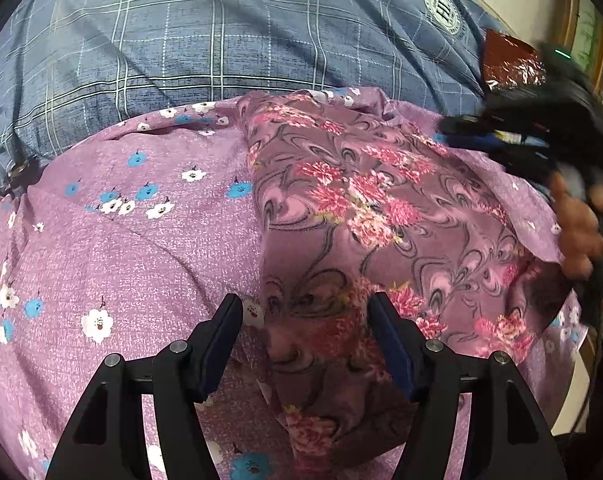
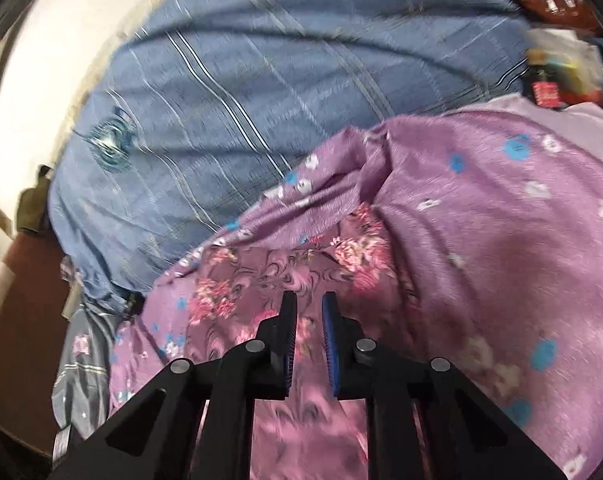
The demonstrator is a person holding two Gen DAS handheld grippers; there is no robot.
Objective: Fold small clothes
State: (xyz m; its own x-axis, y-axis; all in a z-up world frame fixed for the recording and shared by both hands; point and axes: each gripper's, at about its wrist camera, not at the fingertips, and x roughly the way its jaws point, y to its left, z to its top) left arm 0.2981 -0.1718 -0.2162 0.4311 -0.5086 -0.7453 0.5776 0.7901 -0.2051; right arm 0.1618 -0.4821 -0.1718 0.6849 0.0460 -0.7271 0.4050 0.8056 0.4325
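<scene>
left tool point(image 1: 305, 312): released, fingers spread wide over the swirl-and-rose patterned cloth point(image 1: 365, 216), which lies on a lilac flowered fabric point(image 1: 149, 248) spread across a blue checked bedsheet point(image 1: 229, 40). right tool point(image 2: 309, 312): fingers narrowly parted above the same patterned cloth point(image 2: 237, 292), gripping nothing visible; view blurred. the right tool point(image 1: 521, 140) also appears at the left view's edge.
</scene>
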